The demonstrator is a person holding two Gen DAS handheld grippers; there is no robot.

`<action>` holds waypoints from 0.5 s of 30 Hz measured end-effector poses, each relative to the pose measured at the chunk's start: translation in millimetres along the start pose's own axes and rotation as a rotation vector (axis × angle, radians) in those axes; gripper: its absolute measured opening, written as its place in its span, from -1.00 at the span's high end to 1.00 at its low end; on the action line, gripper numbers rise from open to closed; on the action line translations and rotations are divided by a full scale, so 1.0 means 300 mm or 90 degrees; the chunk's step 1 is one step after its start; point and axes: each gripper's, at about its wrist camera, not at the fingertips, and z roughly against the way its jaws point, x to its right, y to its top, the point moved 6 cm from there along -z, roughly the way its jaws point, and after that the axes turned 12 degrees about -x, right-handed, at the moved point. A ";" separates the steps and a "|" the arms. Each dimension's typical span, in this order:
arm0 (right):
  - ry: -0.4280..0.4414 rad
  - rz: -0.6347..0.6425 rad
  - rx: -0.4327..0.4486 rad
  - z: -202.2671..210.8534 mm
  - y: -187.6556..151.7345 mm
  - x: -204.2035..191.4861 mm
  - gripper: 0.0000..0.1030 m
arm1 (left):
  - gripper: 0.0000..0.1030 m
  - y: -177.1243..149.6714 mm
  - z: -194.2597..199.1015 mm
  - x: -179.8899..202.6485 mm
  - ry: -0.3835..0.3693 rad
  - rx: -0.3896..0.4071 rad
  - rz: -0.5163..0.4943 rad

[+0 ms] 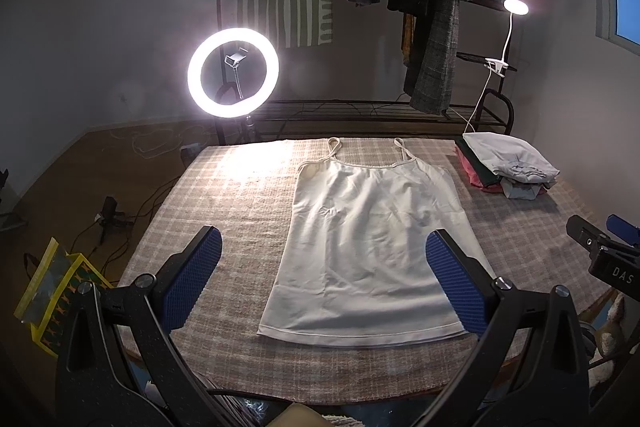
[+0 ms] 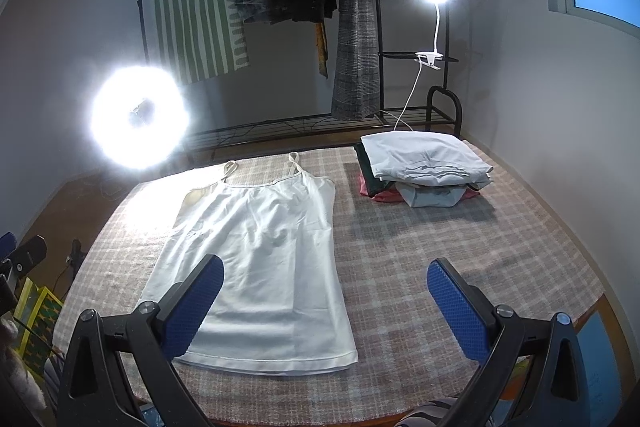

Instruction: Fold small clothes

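One white camisole [image 1: 368, 243], spread flat and face-up near the middle of the checked tablecloth [image 1: 240, 195]; no fold made yet.

Orientation: long axis runs from the near edge of the table to the far one. Hem toward the holder, two thin straps [image 1: 334, 147] pointing away toward the clothes rack [image 2: 400, 27].

Left gripper [image 1: 324, 267]: jaws wide apart, holding nothing, poised above the hem end. Right gripper [image 2: 324, 291]: likewise spread wide and empty, hovering off the garment's right hem corner.

One stack of folded clothes [image 2: 424, 163]: far right of the cloth, well apart from the camisole.

Risks, as judged:
- Thin fabric; a pinch may catch only the top layer, or the tablecloth with it, and drag both.
- Uneven lifting by the two grippers would skew the fold line.
- Loose straps may trail or twist outside the folded bundle.
- Ring light [image 1: 233, 72] glare washes out the far left corner, hiding the edge there.
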 end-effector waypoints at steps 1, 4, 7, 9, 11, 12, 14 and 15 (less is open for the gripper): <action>-0.001 0.000 0.000 0.002 0.001 0.002 -0.99 | -1.00 0.008 0.002 0.007 -0.001 0.000 -0.001; -0.004 0.003 0.003 0.006 0.000 0.001 -0.99 | -1.00 0.009 0.003 0.010 -0.001 0.000 -0.002; -0.006 0.007 0.004 0.011 0.002 -0.003 -0.99 | -1.00 0.010 0.005 0.014 0.000 -0.001 0.000; -0.007 0.009 0.005 0.012 0.004 -0.005 -0.99 | -1.00 0.009 0.004 0.012 -0.001 0.000 -0.001; -0.006 0.010 0.004 0.013 0.003 -0.007 -0.99 | -1.00 0.008 0.003 0.010 -0.001 0.001 -0.002; -0.006 0.010 0.004 0.014 0.004 -0.008 -0.99 | -1.00 0.009 0.005 0.014 -0.001 0.001 -0.001; -0.006 0.011 0.003 0.014 0.006 -0.011 -0.99 | -1.00 0.009 0.003 0.009 -0.002 0.000 -0.001; -0.006 0.011 0.003 0.014 0.006 -0.011 -0.99 | -1.00 0.012 0.004 0.011 -0.005 0.000 -0.001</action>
